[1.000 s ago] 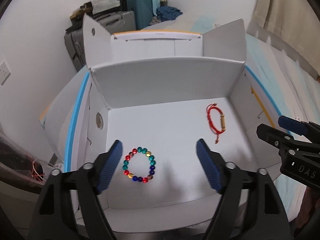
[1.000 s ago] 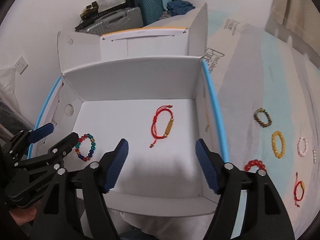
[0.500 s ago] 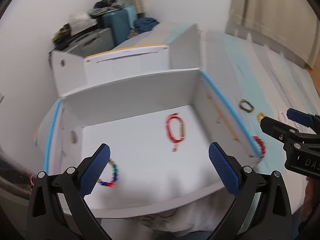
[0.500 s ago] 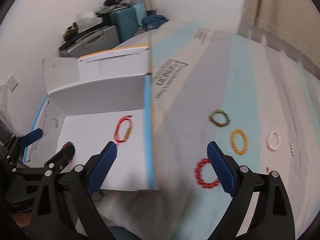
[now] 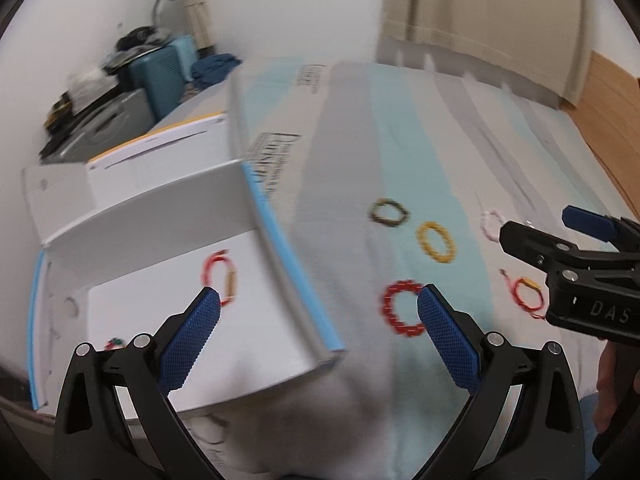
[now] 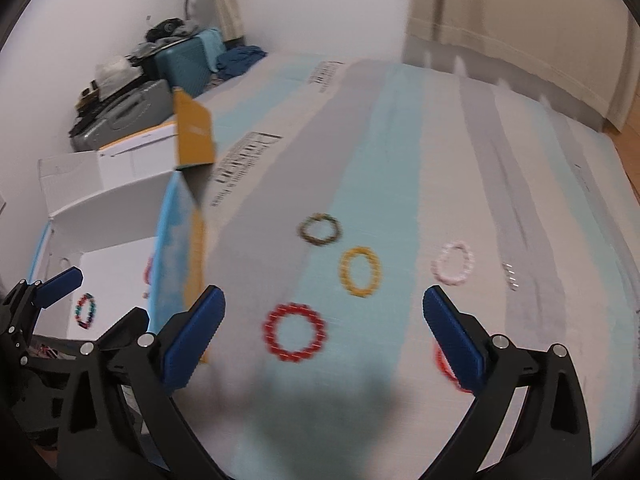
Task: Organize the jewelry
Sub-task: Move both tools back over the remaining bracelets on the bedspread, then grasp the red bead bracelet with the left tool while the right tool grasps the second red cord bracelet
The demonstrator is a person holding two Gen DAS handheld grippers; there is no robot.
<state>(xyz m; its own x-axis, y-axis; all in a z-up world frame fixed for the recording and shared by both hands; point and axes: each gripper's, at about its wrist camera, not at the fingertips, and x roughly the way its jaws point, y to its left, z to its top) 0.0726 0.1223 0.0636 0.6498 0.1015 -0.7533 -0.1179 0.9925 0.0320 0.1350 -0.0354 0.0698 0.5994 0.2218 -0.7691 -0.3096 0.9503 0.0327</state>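
A white cardboard box [image 5: 144,200] stands at the left on the striped bed. Inside it lie a red cord bracelet [image 5: 219,277] and a multicoloured bead bracelet [image 6: 86,311]. On the bedsheet lie a red bead bracelet [image 6: 295,332], a yellow one [image 6: 359,272], a dark brown one [image 6: 320,229], a pink one [image 6: 454,262] and a red cord bracelet [image 5: 527,295]. My left gripper [image 5: 318,334] is open and empty over the box's right wall. My right gripper [image 6: 323,328] is open and empty above the red bead bracelet.
Suitcases and clutter [image 6: 160,76] are stacked against the wall behind the box. A beige curtain [image 6: 520,20] hangs at the far right. A small silver item [image 6: 511,276] lies on the sheet right of the pink bracelet.
Both grippers have swung right, from above the box's inside toward the bracelets on the bedsheet. Both have stayed open and empty.
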